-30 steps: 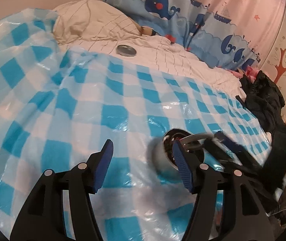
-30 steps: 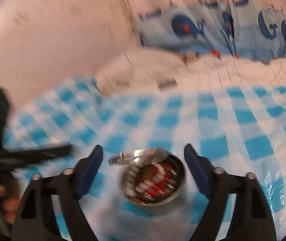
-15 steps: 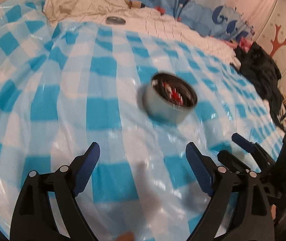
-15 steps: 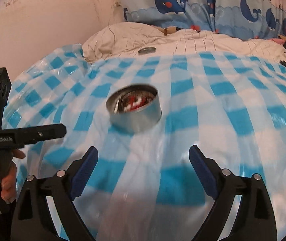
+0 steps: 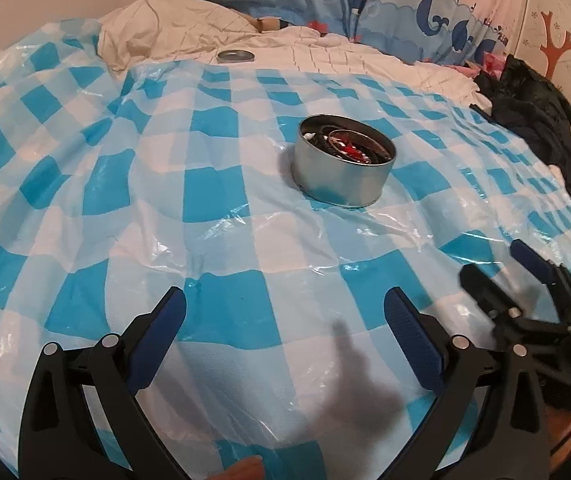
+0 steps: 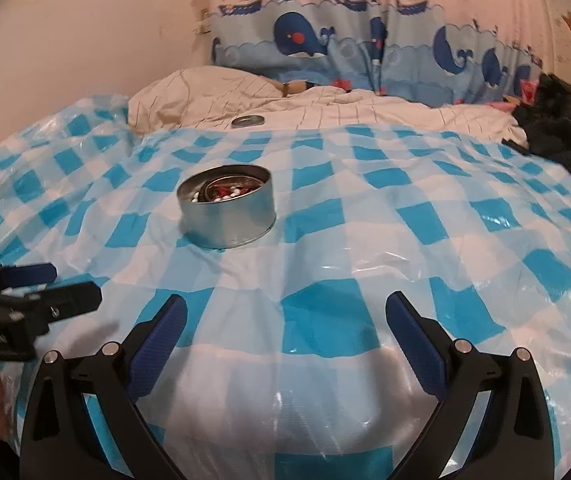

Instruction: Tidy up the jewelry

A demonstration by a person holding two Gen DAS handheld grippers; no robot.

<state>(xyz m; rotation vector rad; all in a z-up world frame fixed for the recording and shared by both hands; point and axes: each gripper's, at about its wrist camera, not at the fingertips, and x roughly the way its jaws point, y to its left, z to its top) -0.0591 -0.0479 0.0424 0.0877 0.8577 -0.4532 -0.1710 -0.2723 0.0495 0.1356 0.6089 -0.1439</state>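
A round metal tin stands upright on the blue-and-white checked plastic sheet; it holds red, black and pearl-like jewelry pieces. It also shows in the right wrist view. My left gripper is open and empty, well short of the tin. My right gripper is open and empty, also short of the tin. The right gripper shows at the lower right of the left wrist view. The left gripper shows at the left edge of the right wrist view.
The tin's flat metal lid lies on the white bedding beyond the sheet, also seen in the right wrist view. A pillow and whale-print curtain stand behind. Black clothing is piled at the right.
Both grippers have pulled back from the tin and opened wide. A second ago the tin was close between them; now it stands alone farther off on the sheet.
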